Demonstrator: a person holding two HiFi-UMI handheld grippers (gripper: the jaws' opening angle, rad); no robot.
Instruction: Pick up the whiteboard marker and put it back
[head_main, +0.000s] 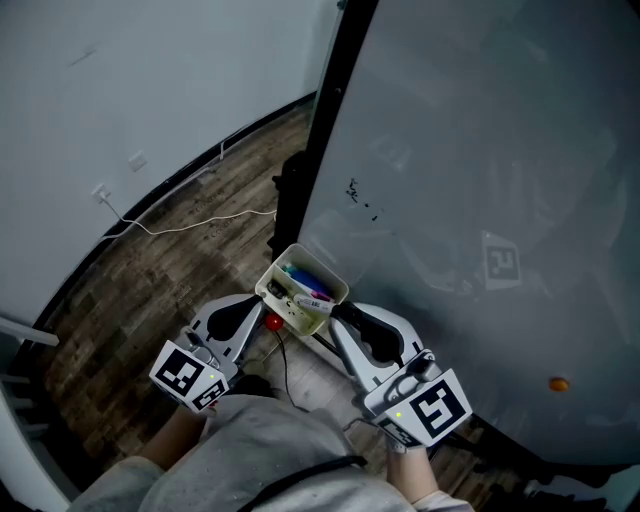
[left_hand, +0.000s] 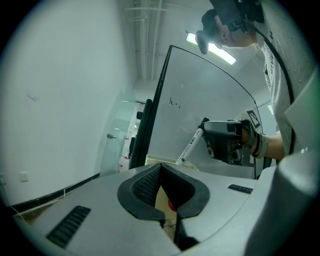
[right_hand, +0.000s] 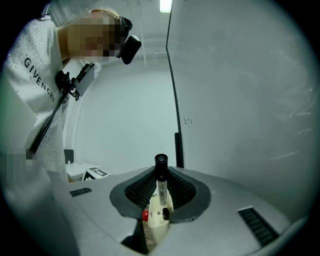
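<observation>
My right gripper is shut on a whiteboard marker, which has a white body and a black cap and stands upright between the pads. In the left gripper view the marker slants from the right gripper down toward a cream holder box. The box hangs at the foot of the whiteboard and holds several coloured markers. My left gripper sits just left of the box, shut with nothing between its pads.
A black frame post runs up the whiteboard's left edge. A small red knob sits just below the box. A white cable trails across the wooden floor by the wall. A square tag is stuck on the board.
</observation>
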